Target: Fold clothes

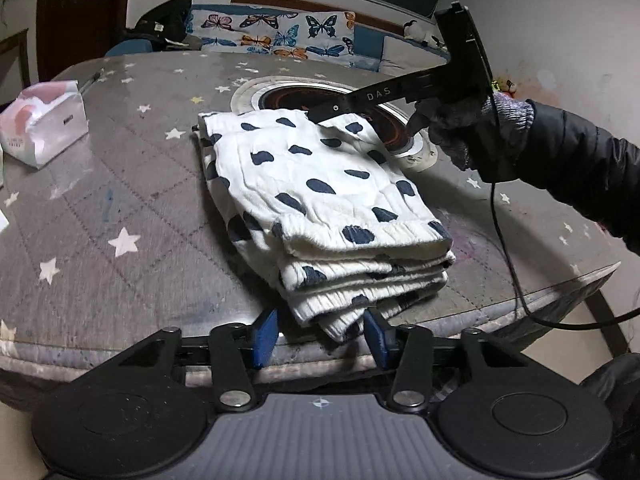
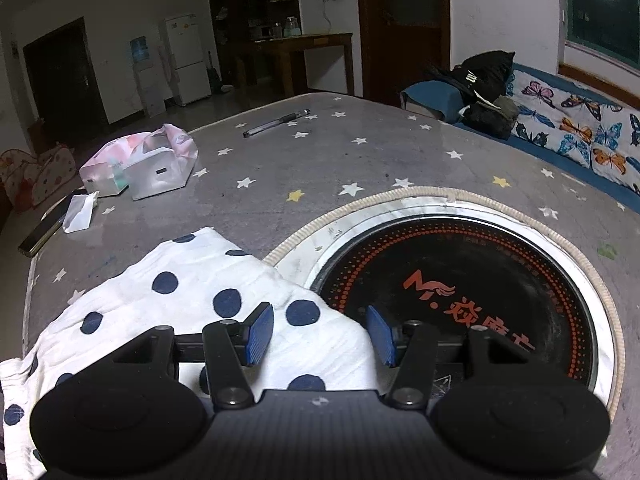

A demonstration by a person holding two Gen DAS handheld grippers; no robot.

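The white garment [image 1: 320,200] with dark blue spots is lying folded into a thick, soft stack of several layers, ribbed cuffs showing along its near edge, on the grey quilted tablecloth [image 1: 120,200] dotted with white stars. Its fabric is looking lightly crinkled, almost waffled, on top. The stack's far corner is overlapping the round black glassy cooktop [image 2: 460,280], which is sitting inside a pale braided ring and carrying orange lettering.

The left gripper [image 1: 320,332] is sitting low at the table's near edge, its blue pads spread wide, jaws parted, the nearest corner of the stack lying between them with nothing pinched. The right gripper [image 2: 320,334] is hovering over the far corner of the garment, jaws likewise apart, one blue pad above the cloth and the other above the cooktop, clamping nothing. From the left wrist view, a gloved hand [image 1: 472,128] in a dark puffy sleeve is holding that right tool angled down toward the cloth, a black cable [image 1: 504,240] trailing off it.

A pink-and-white tissue pack [image 2: 140,168] is resting well apart on the left, and a pen [image 2: 276,122] is lying farther back.
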